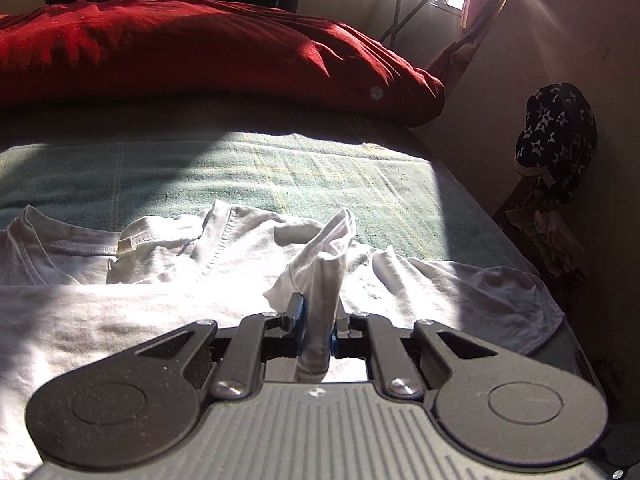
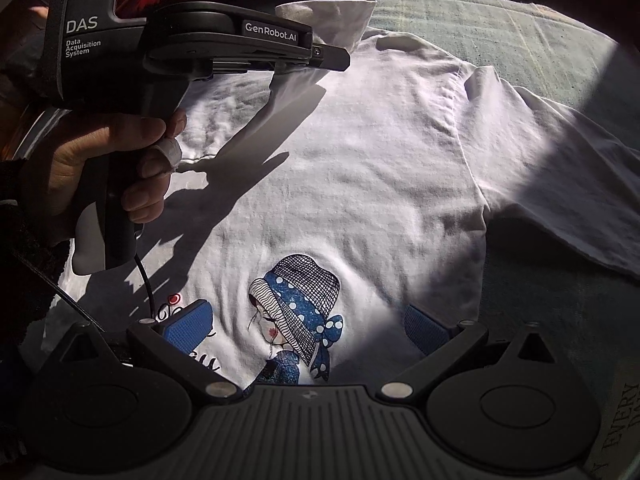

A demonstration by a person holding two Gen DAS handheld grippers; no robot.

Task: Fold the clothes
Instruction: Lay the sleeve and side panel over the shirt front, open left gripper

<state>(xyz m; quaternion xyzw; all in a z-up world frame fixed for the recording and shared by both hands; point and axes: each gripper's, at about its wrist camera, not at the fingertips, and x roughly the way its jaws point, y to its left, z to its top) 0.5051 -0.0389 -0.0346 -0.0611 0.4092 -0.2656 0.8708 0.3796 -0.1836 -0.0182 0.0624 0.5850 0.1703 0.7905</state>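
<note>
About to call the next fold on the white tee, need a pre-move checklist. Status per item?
1. Left gripper pinching a fold of the white t-shirt: ok.
2. Pinched fabric lifted off the shirt body: ok.
3. Right gripper open, hovering over the printed girl, holding nothing: ok.
4. Far sleeve lying flat: ok.
5. Shirt on the green bedcover, apart from the red blanket: ok.
6. Hem position: cannot tell.

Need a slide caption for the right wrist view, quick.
Left gripper pinches a white T-shirt sleeve; right gripper hangs open over its printed girl.
</note>
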